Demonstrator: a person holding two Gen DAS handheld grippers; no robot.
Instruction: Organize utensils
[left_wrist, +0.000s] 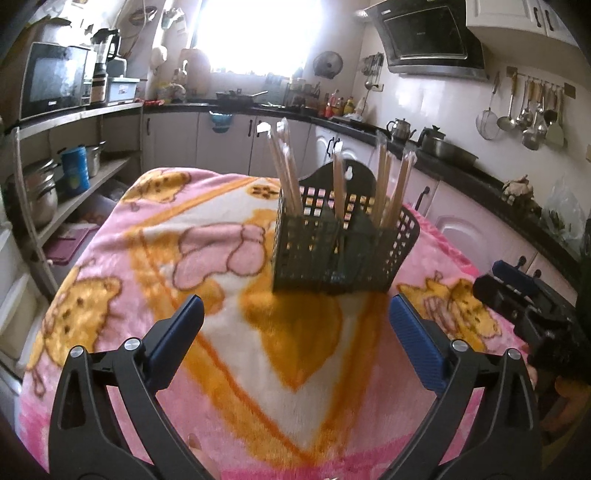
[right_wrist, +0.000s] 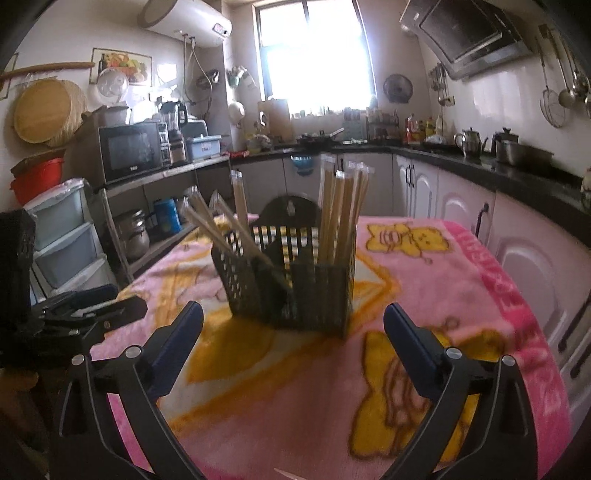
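left gripper (left_wrist: 295, 325): jaws spread wide apart; nothing between the blue pads; it holds nothing and touches nothing; it hangs over the near part of the blanket
right gripper (right_wrist: 293, 332): jaws spread wide too; empty; nothing touches its pads; it also hangs over the near part of the blanket
each gripper seen from the other: the right gripper shows at the right edge of the left view; the left gripper shows at the left edge of the right view; they are side by side and apart
basket (left_wrist: 332, 254): dark, full of little holes, with a tall rounded back; it stands upright on the blanket, in the middle, farther off than both grippers; not touched
chopsticks (left_wrist: 284, 166): pale sticks in clear wrappers; they stand in the basket and lean out in bunches, some left, some right
blanket (left_wrist: 147, 258): pink with yellow bears; it covers the tabletop
far away: kitchen counters, a bright window, a microwave (right_wrist: 129, 151) on the left
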